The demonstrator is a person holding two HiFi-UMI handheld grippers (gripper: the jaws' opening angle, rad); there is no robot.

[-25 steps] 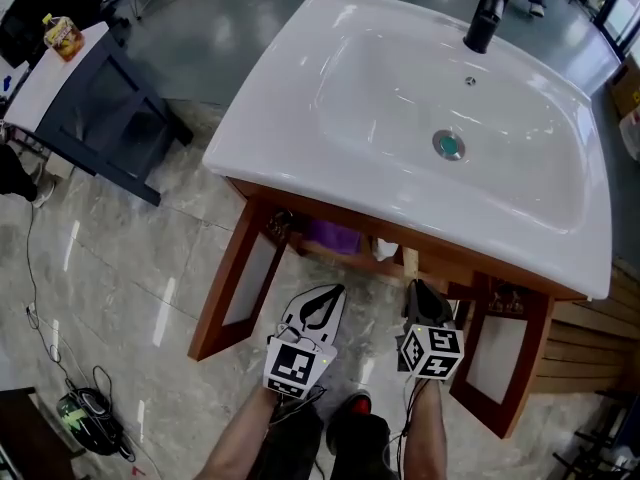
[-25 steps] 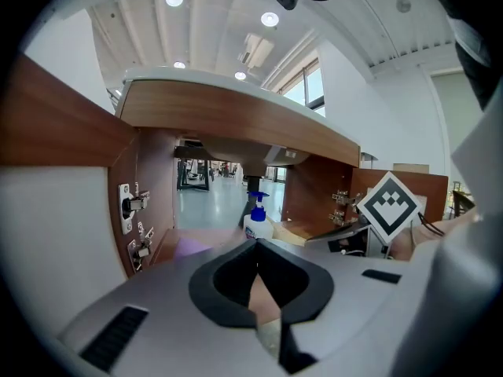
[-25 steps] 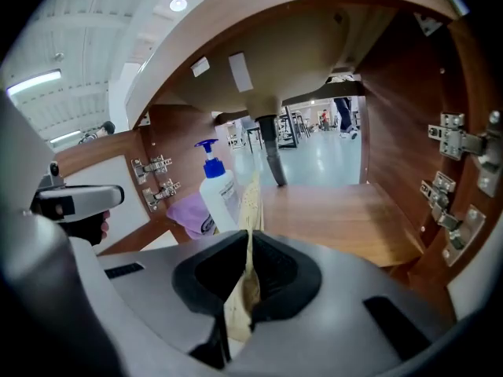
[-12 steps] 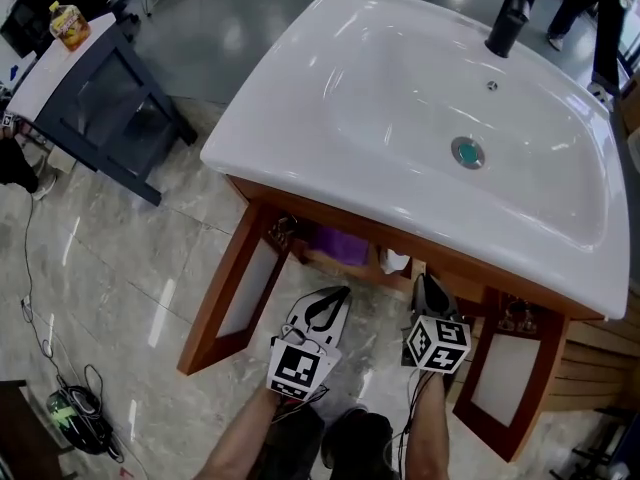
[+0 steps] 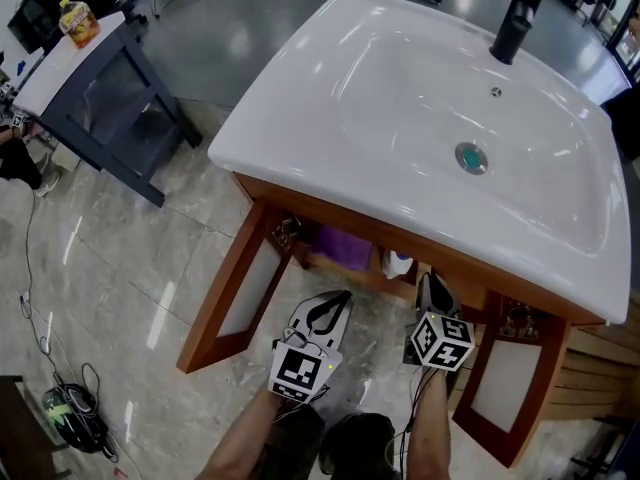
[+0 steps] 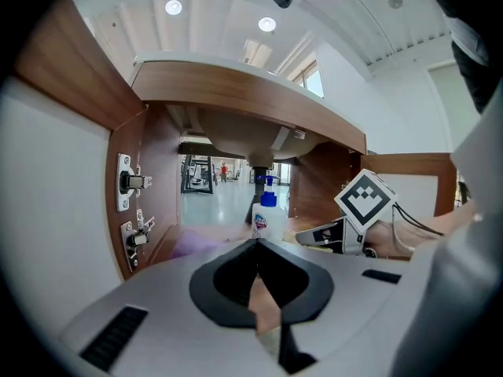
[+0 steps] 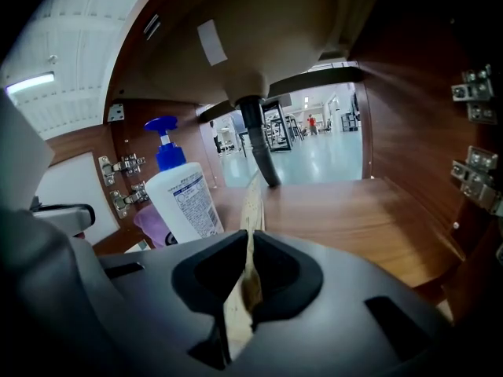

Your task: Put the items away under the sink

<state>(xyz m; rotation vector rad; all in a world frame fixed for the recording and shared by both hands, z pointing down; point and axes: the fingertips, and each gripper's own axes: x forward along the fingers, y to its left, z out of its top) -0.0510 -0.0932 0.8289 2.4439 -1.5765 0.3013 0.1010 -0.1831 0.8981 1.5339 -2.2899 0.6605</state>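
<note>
Both grippers at the open cabinet under the sink.
Left gripper: jaws together, nothing in them, low between the open doors. Right gripper, at the cabinet mouth, is clamped on a thin tan strip held edge-on. Beyond it on the wooden shelf a soap bottle stands upright, a purple bundle beside it. The black drain pipe is behind.

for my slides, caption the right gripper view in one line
Right gripper shut on a thin pale strip, facing the under-sink shelf and a soap bottle
</note>
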